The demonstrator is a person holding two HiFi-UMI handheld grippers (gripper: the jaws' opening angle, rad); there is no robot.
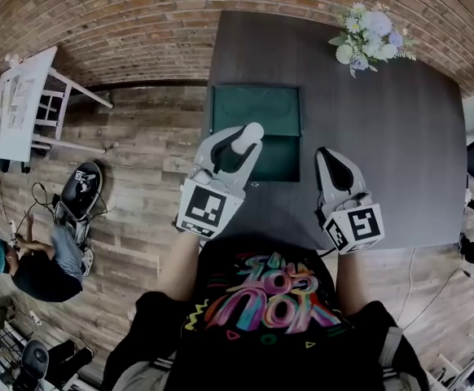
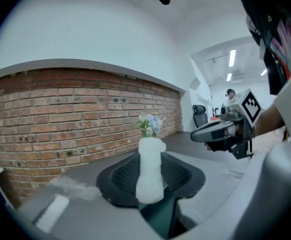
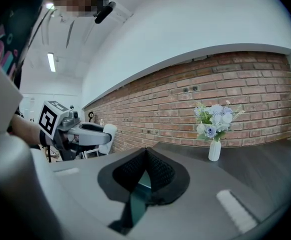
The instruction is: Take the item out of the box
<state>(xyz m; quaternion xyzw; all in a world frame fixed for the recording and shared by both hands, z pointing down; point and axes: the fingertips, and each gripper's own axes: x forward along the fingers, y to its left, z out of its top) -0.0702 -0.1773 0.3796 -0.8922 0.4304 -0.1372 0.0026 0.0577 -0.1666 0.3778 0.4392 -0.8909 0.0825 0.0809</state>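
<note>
Item (image 2: pixel 151 166): white, matte, lumpy short cylinder, upright in left gripper (image 1: pixel 239 142), over green box (image 1: pixel 253 108) on dark worktop (image 1: pixel 384 137).
Left gripper clamped on item's lower-middle, top sticking out.
Right gripper (image 3: pixel 145 156) closed, empty, beside box.
Likely light, soft, foam-like; not slippery, low breakage risk.
Best hold: mid-body, gentle squeeze; hard pinch may deform it.
</note>
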